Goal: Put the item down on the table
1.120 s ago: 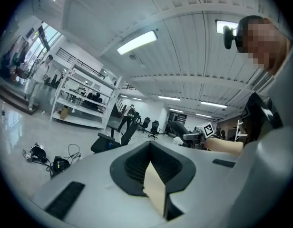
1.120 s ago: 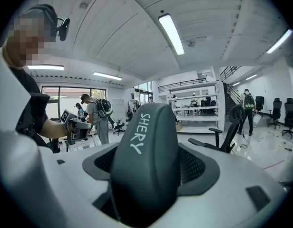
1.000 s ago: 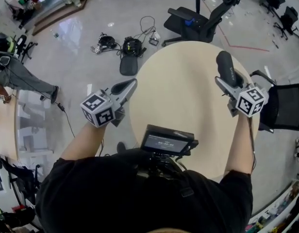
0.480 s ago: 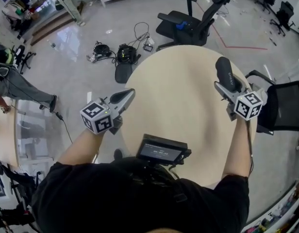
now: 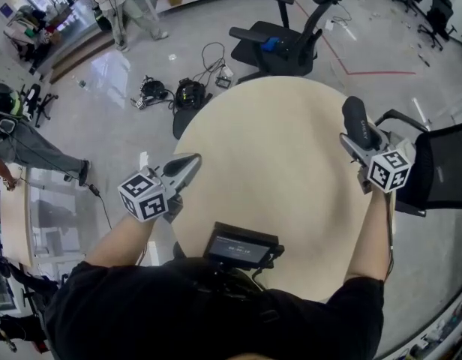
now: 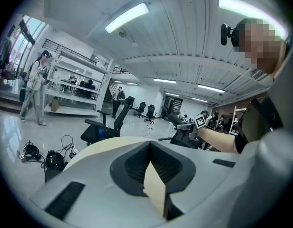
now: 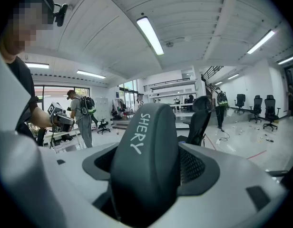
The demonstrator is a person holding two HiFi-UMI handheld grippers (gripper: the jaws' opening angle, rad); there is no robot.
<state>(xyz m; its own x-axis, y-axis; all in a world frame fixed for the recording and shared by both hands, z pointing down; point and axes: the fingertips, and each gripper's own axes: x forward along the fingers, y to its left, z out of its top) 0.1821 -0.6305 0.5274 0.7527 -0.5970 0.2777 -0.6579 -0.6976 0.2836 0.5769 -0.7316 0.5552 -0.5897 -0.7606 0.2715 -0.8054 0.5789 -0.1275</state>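
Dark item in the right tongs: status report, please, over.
Left tongs shut, empty. Right tongs shut on dark item, held over table edge. Nothing seen in the way.

R gripper holds dark item.

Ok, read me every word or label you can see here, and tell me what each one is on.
"SHERY": white letters on the dark case.
Screen at the person's chest: its text is too small to read.
Nothing else can be read.
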